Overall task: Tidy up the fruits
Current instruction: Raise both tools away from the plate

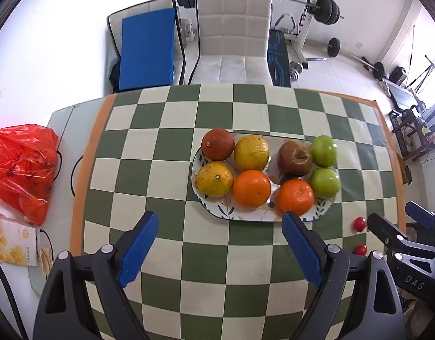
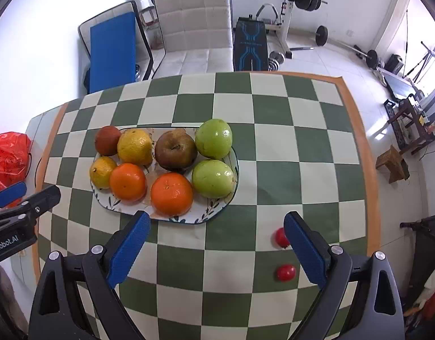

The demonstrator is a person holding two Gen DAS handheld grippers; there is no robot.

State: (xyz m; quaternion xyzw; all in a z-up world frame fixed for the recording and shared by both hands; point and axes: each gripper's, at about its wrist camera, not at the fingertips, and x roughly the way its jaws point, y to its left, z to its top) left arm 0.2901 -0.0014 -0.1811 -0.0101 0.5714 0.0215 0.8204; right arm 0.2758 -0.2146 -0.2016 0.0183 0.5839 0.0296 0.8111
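A patterned oval plate (image 1: 253,214) (image 2: 177,218) on the checkered cloth holds several fruits: two orange mandarins (image 1: 251,188) (image 2: 171,194), two yellow citrus (image 1: 251,152), a dark red orange (image 1: 218,144), a brown apple (image 1: 294,158) (image 2: 175,150) and two green apples (image 1: 325,182) (image 2: 213,178). Two small red tomatoes (image 2: 285,272) (image 1: 359,223) lie on the cloth right of the plate. My left gripper (image 1: 219,243) is open and empty in front of the plate. My right gripper (image 2: 216,246) is open and empty, its right finger beside the farther tomato (image 2: 280,236).
A red plastic bag (image 1: 21,167) and a snack box (image 1: 13,243) lie at the table's left edge. A white padded chair (image 1: 231,36) stands behind the table. Gym weights and a bench stand farther back.
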